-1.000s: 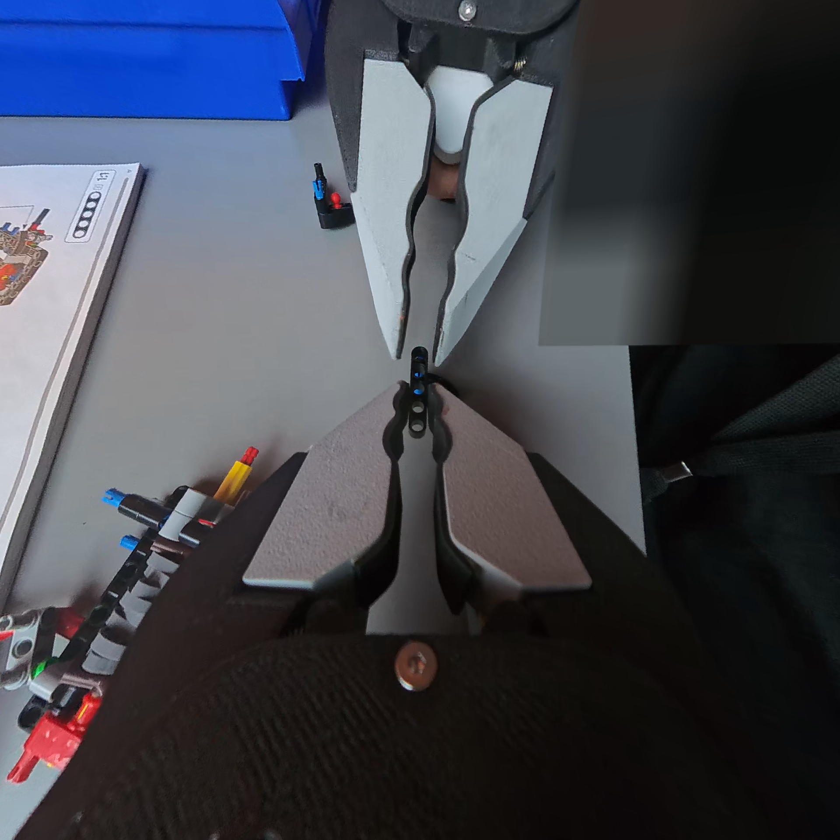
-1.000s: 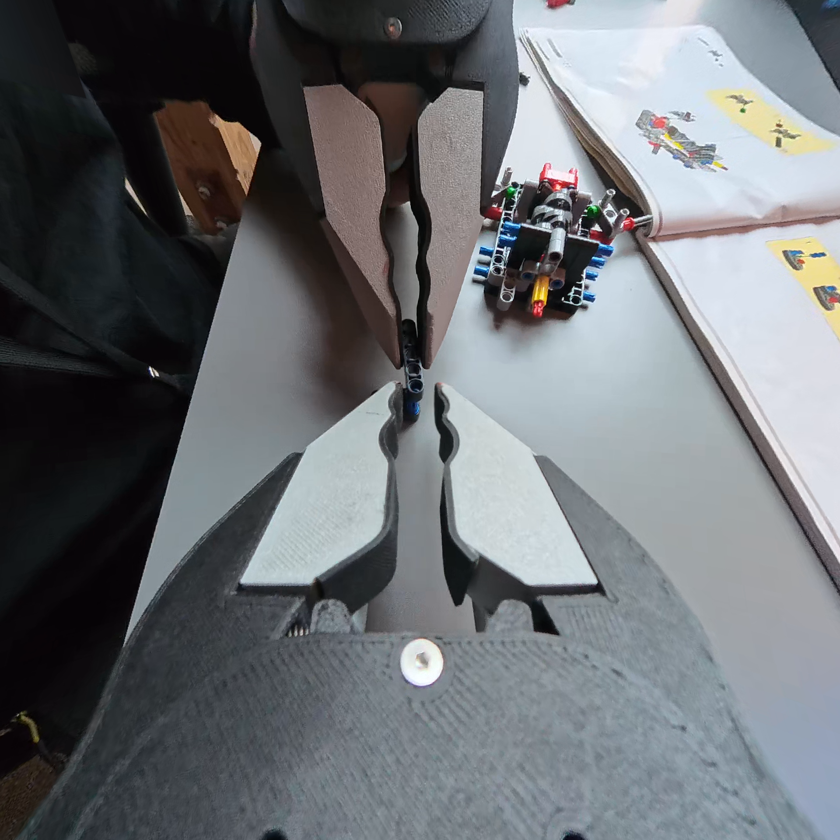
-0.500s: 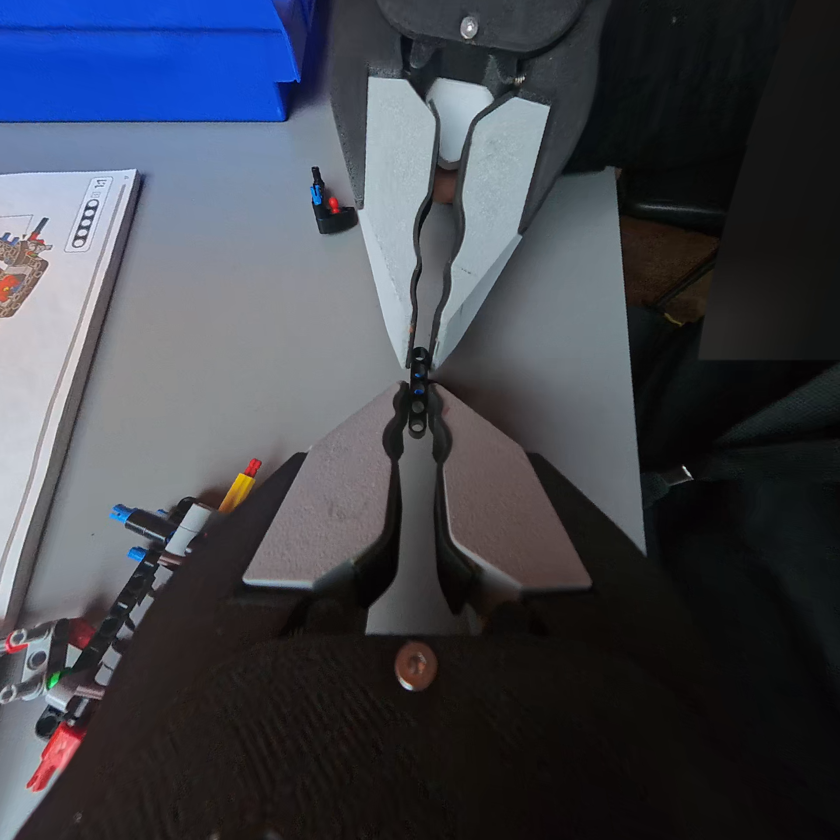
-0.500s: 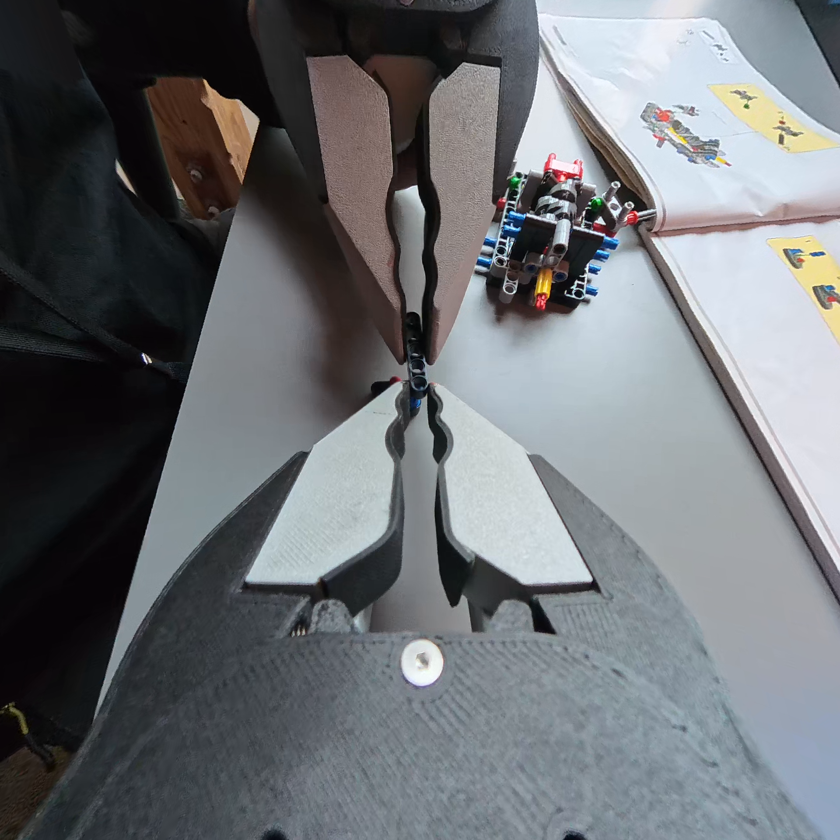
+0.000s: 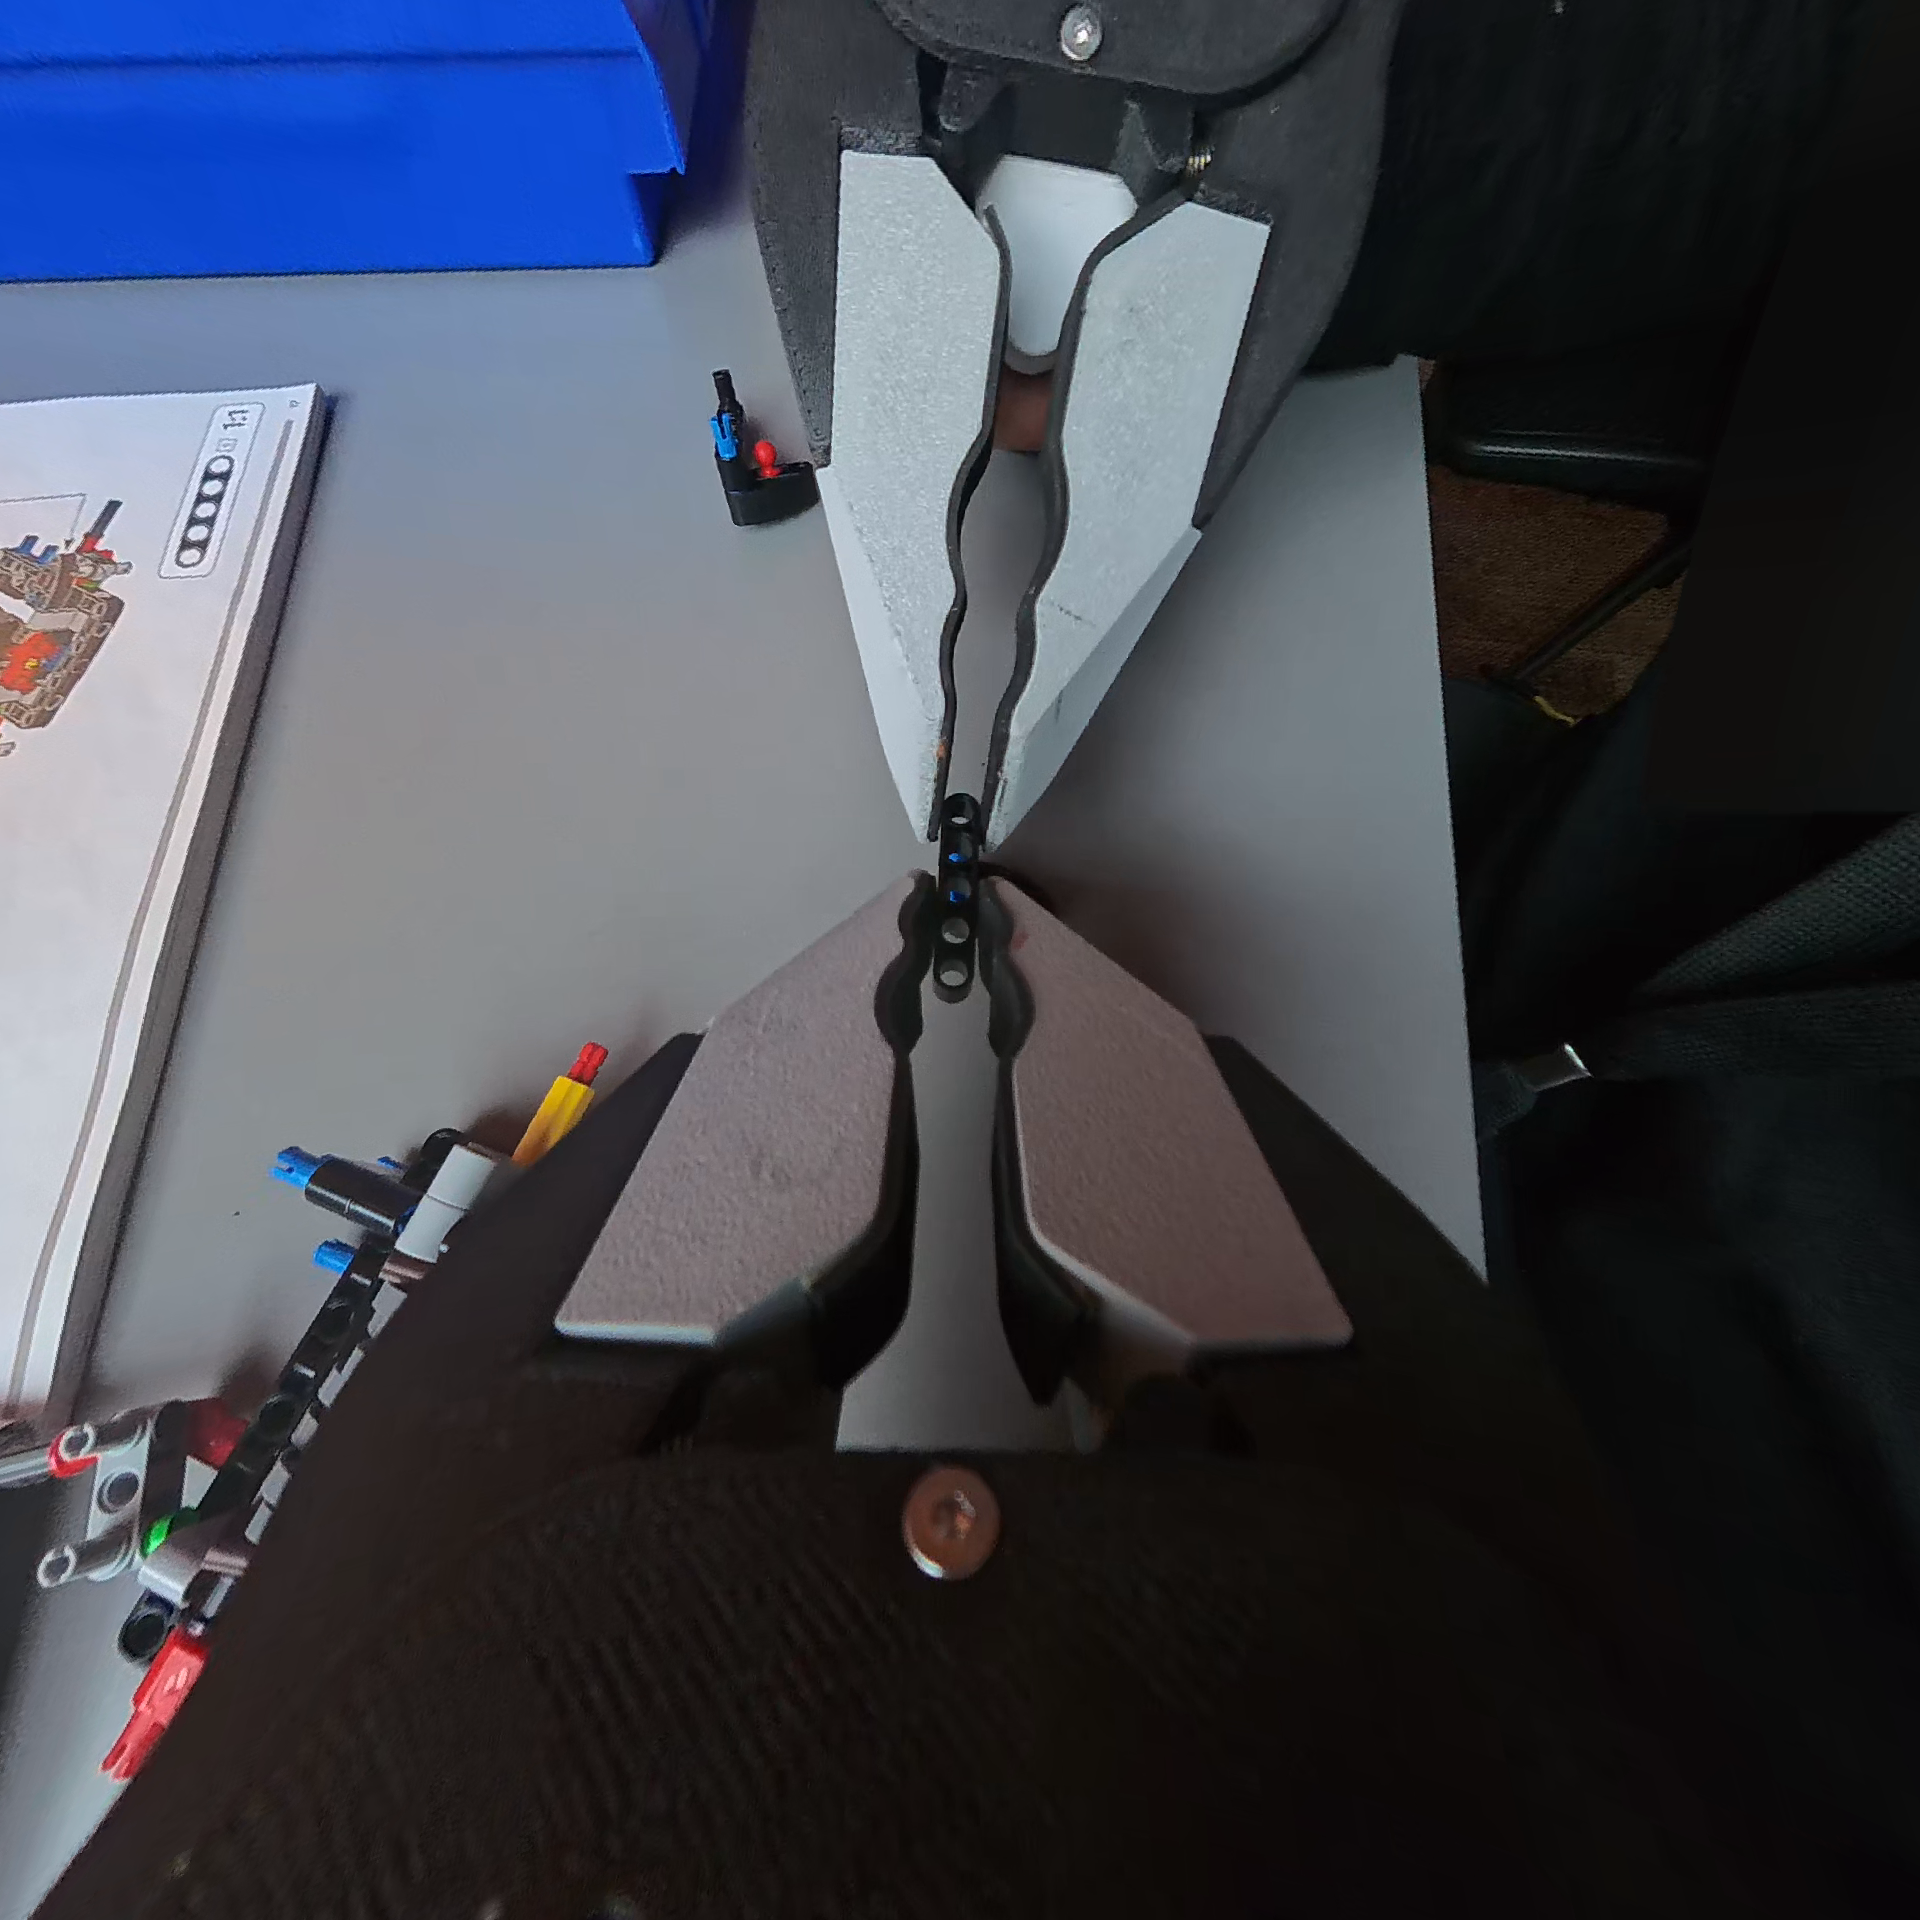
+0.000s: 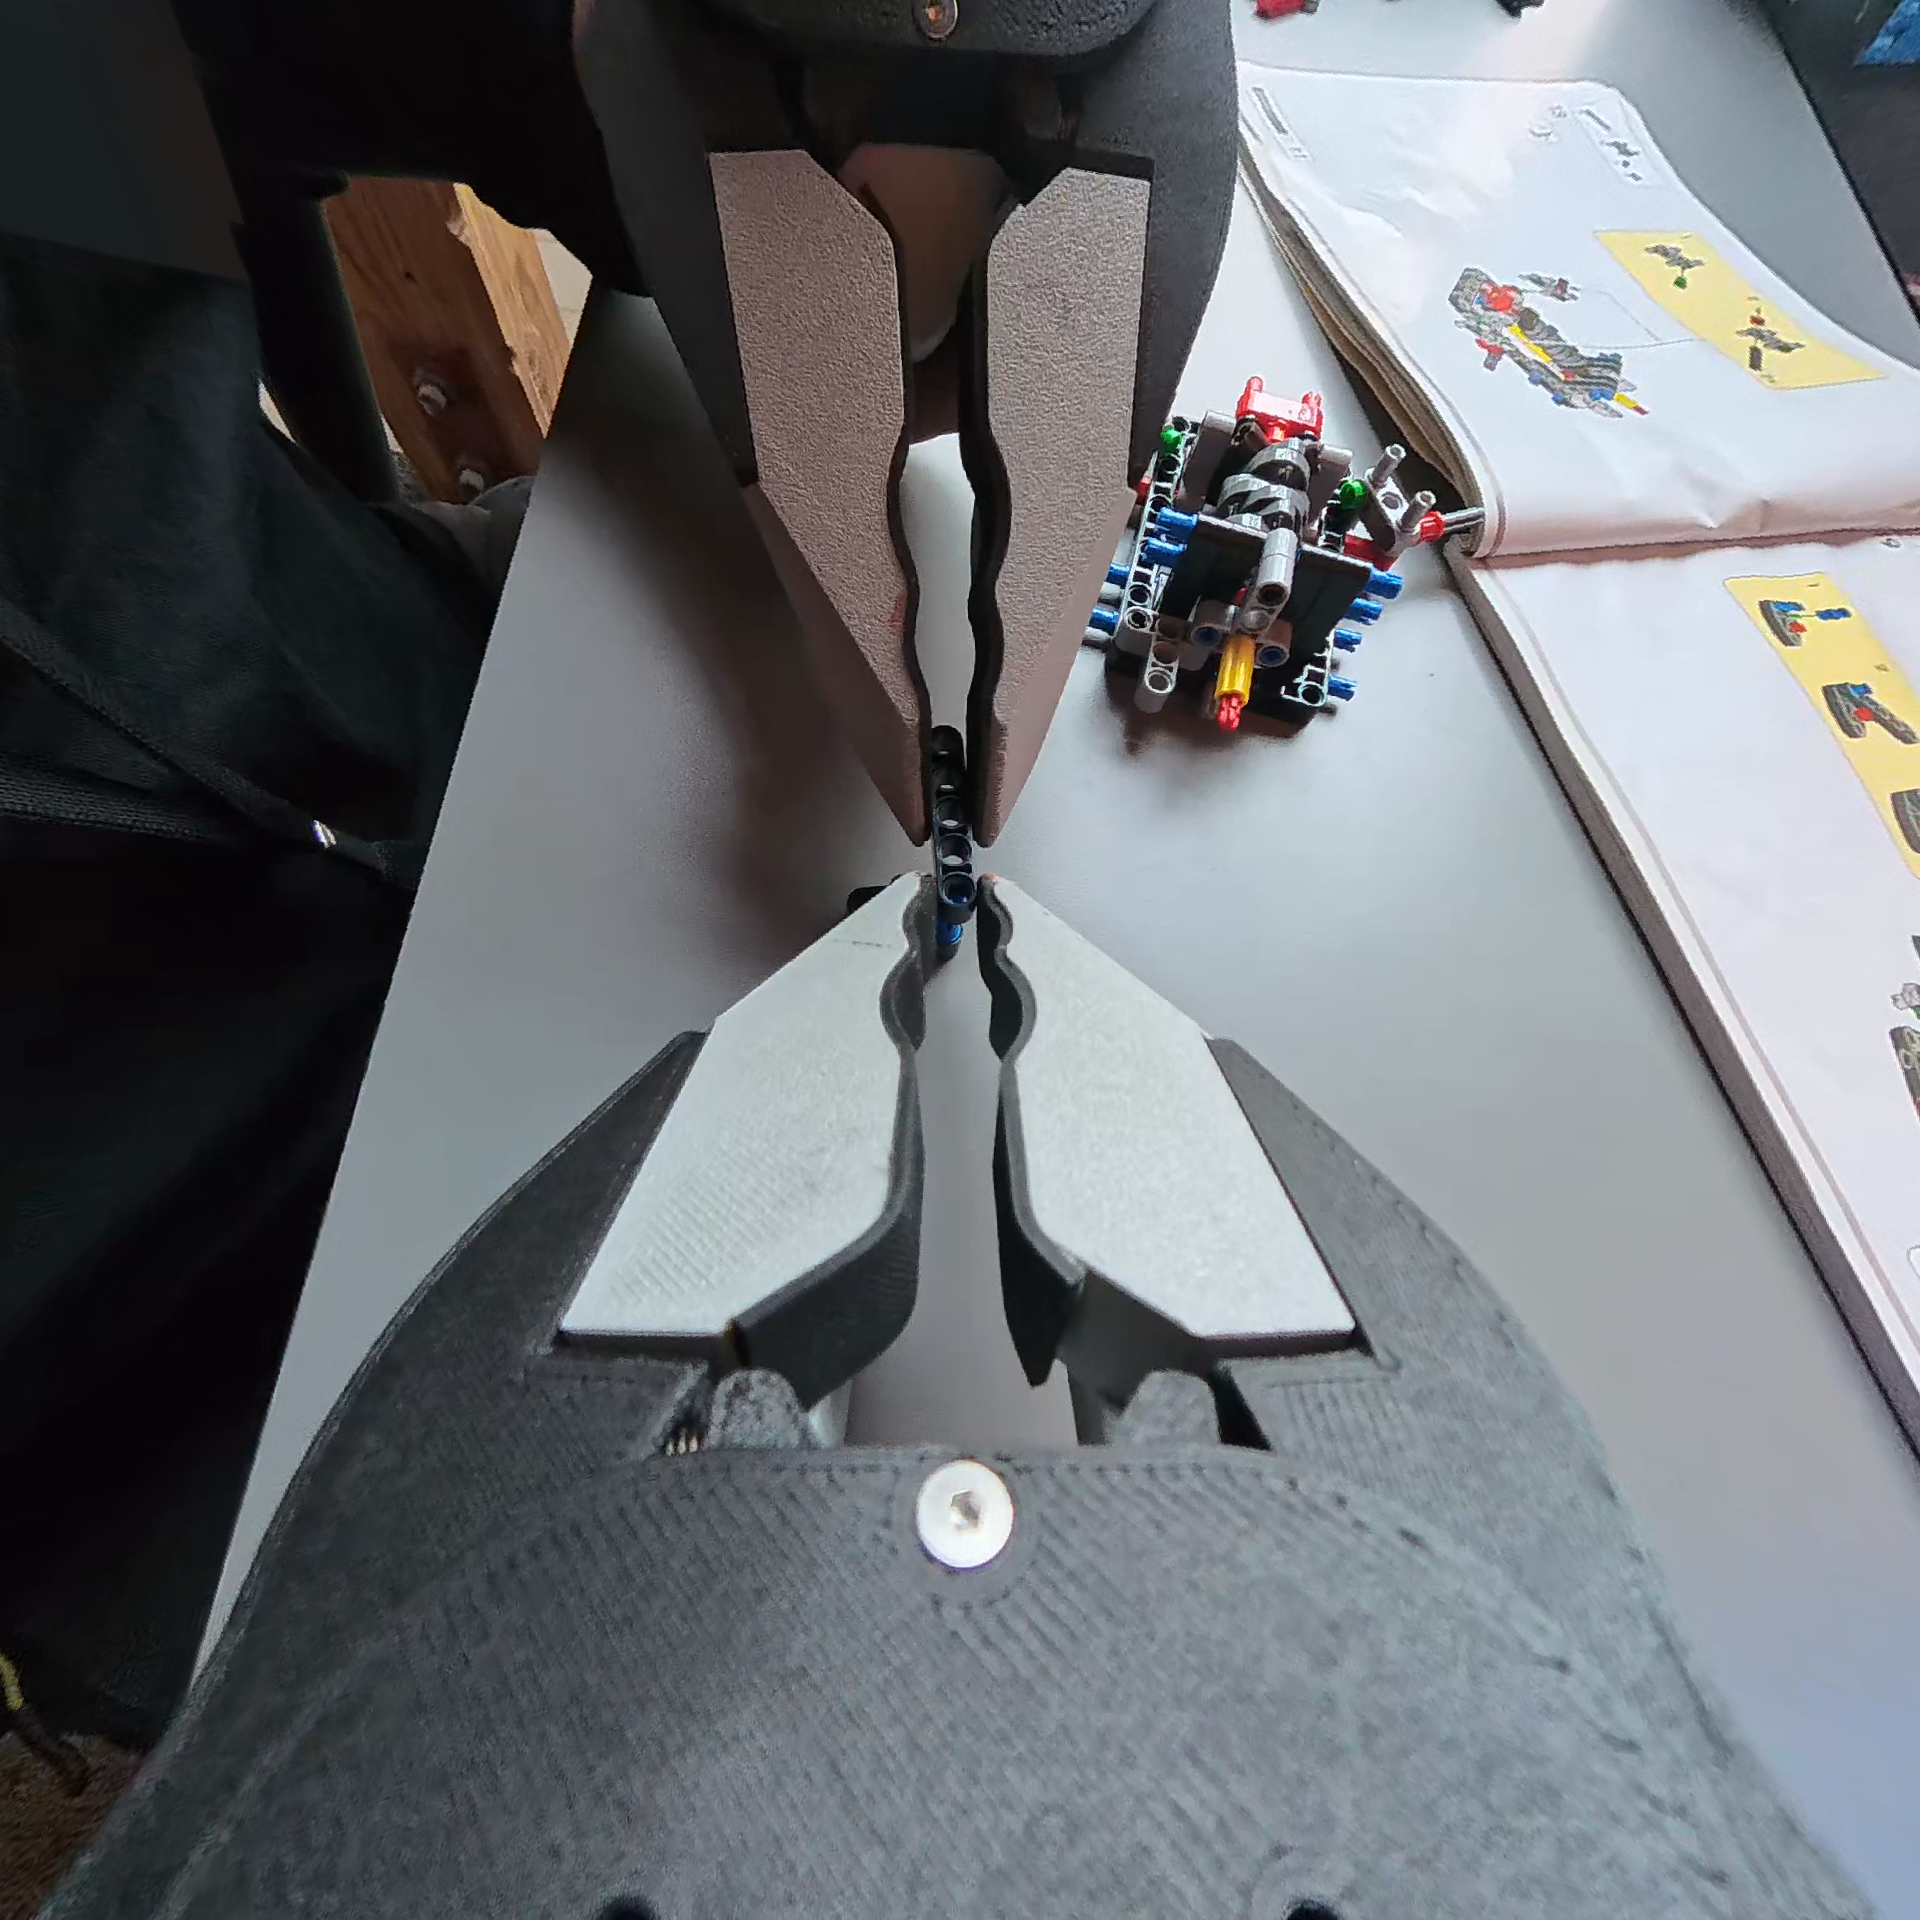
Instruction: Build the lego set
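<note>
On the grey tabletop, a part-built model is seen beside the open manual; much seems left. Away from it, a black beam is pinched by both the left tool and right tool.

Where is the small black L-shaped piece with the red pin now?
In the left wrist view, the L-shaped piece lies on the grey table, beside the right gripper, below the blue bin.

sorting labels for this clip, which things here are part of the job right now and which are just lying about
In the job:
- thin black holed lego beam with blue pin
- left gripper, shut on it
- right gripper, closed on its other end

Lying about:
- multicoloured part-built lego model
- open paper instruction booklet
- small black angled lego piece
- blue plastic bin
</note>
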Demonstrator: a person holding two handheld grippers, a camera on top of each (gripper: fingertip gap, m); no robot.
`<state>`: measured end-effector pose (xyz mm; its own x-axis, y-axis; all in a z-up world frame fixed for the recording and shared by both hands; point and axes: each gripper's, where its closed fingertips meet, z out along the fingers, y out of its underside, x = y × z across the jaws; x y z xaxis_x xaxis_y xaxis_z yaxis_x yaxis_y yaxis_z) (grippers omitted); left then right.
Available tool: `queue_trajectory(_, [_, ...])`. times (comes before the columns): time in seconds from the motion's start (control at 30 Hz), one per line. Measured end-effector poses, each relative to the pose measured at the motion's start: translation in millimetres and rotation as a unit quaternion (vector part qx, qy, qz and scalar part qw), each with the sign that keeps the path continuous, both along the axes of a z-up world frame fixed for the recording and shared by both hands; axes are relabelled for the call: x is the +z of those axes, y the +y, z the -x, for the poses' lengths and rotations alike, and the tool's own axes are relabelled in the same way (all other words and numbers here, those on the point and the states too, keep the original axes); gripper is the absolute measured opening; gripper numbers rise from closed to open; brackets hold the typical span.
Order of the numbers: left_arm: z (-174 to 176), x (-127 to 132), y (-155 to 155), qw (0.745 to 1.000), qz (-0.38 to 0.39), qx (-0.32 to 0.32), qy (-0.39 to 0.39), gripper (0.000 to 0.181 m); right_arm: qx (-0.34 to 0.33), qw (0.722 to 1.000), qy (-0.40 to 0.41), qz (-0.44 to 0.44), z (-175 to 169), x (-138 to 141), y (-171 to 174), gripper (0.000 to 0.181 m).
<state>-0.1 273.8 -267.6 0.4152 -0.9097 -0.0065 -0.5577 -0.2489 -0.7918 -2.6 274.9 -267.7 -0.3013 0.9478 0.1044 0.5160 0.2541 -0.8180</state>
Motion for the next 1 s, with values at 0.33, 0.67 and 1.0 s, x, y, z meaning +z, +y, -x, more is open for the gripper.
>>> queue_trajectory(0.33, [0.7,-0.9,-0.5,1.0,-0.001,0.0,0.003,0.004,0.002,1.0,0.001,0.003,0.5,-1.3,-0.6,0.004])
queue_trajectory(0.67, [1.8,-0.8,-1.5,1.0,0.0,-0.004,0.008,0.004,0.005,1.0,0.005,0.001,1.5,-1.6,-1.5,0.003])
queue_trajectory(1.0, [2.4,-0.5,-2.4,1.0,-0.003,-0.015,0.027,0.004,0.006,1.0,0.0,0.008,1.4,-2.6,-2.3,0.004])
